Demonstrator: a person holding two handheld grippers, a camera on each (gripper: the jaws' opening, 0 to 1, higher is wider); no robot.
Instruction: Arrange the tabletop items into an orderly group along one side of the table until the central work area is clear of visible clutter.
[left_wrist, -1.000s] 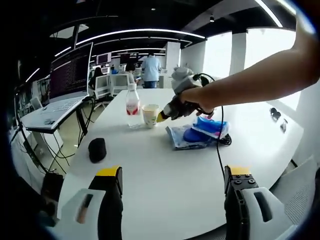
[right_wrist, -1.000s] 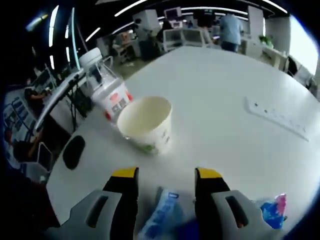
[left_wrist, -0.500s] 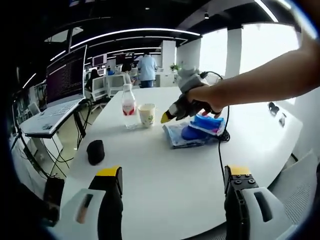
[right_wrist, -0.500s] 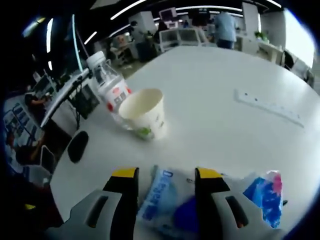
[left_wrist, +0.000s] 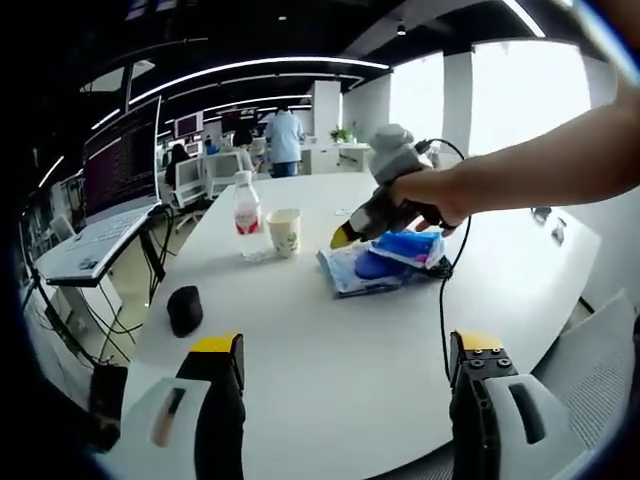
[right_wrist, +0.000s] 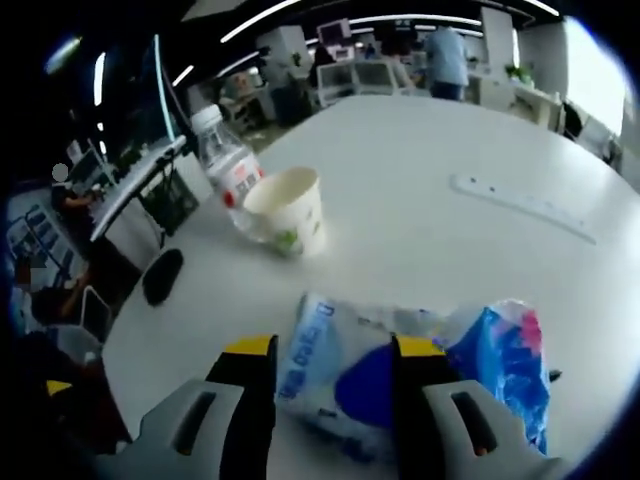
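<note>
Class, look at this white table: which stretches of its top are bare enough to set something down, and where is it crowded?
Bare: the near table between the left gripper and the blue packets; also the far stretch between the paper cup and the power strip. Crowded: bottle and cup close together, the packets under the right gripper, and the black object near the edge.

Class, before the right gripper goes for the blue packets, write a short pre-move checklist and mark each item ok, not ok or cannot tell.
1. Right gripper open: ok, fingers apart.
2. Packets in front of its fingers: ok.
3. Fingers touching packets: cannot tell.
4. Cup and bottle upright, standing beside each other: ok.
5. Left gripper open with nothing in it, bare table ahead of it: ok.
6. Central area free of clutter: not ok; packets, cup, bottle and a black object are on the table.
</note>
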